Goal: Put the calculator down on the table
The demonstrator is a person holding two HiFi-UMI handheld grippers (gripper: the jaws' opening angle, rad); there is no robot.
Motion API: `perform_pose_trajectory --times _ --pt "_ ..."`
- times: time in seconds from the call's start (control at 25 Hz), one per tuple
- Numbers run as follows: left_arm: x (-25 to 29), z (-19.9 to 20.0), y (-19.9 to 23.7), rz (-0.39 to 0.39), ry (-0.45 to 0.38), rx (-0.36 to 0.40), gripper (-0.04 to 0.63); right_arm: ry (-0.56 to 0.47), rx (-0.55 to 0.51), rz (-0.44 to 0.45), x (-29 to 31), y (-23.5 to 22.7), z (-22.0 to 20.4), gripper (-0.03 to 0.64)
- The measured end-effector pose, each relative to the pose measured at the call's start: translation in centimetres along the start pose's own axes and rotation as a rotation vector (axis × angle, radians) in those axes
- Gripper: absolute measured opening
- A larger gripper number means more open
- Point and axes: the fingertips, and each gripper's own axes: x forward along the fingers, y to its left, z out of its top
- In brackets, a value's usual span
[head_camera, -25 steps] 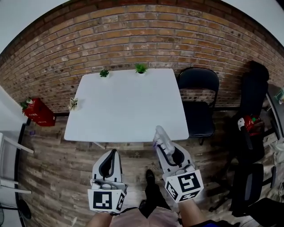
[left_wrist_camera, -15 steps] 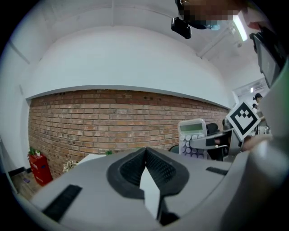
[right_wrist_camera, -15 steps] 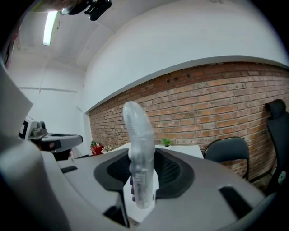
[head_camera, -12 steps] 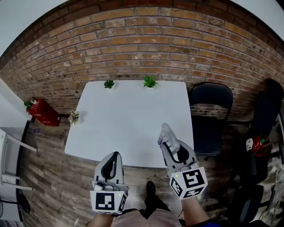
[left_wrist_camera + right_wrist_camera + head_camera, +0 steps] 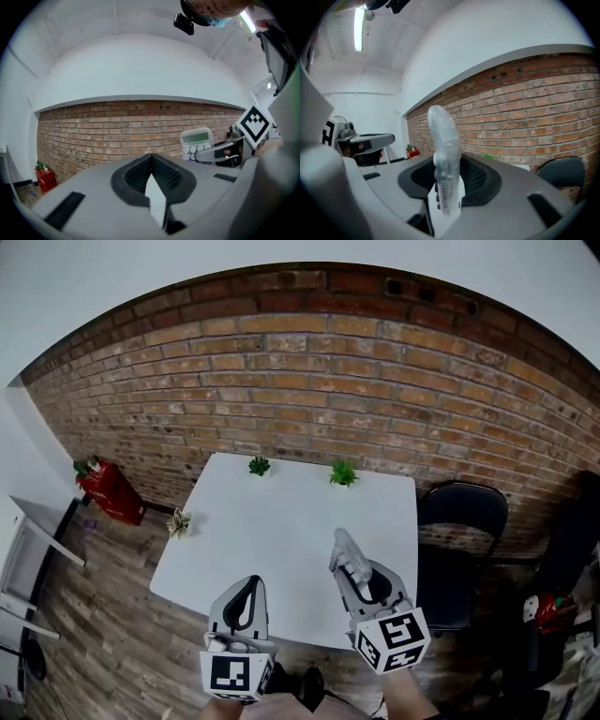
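Grey right gripper is clamping the calculator above the table's near edge; left gripper is pressing its jaws together.

lower end of calculator hidden inside right tool, forearms cut by bottom edge

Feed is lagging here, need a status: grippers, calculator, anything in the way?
Left gripper shut, empty. Right gripper shut on calculator, edge-up over table's near right part, not yet down. Two small plants at far edge, out of the way.
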Motion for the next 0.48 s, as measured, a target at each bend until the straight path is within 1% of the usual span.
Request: perform_pose_trajectory --times 0.2,0.48 --pt "1.0 0.1 1.8 0.034 -0.007 -0.005 0.011 -0.01 -0.024 0.034 2.1 0.5 1.4 0.135" --pt "3.3 -0.7 4.1 0.037 -0.007 -0.002 0.011 0.001 -0.028 0.041 5.6 0.5 1.6 0.135"
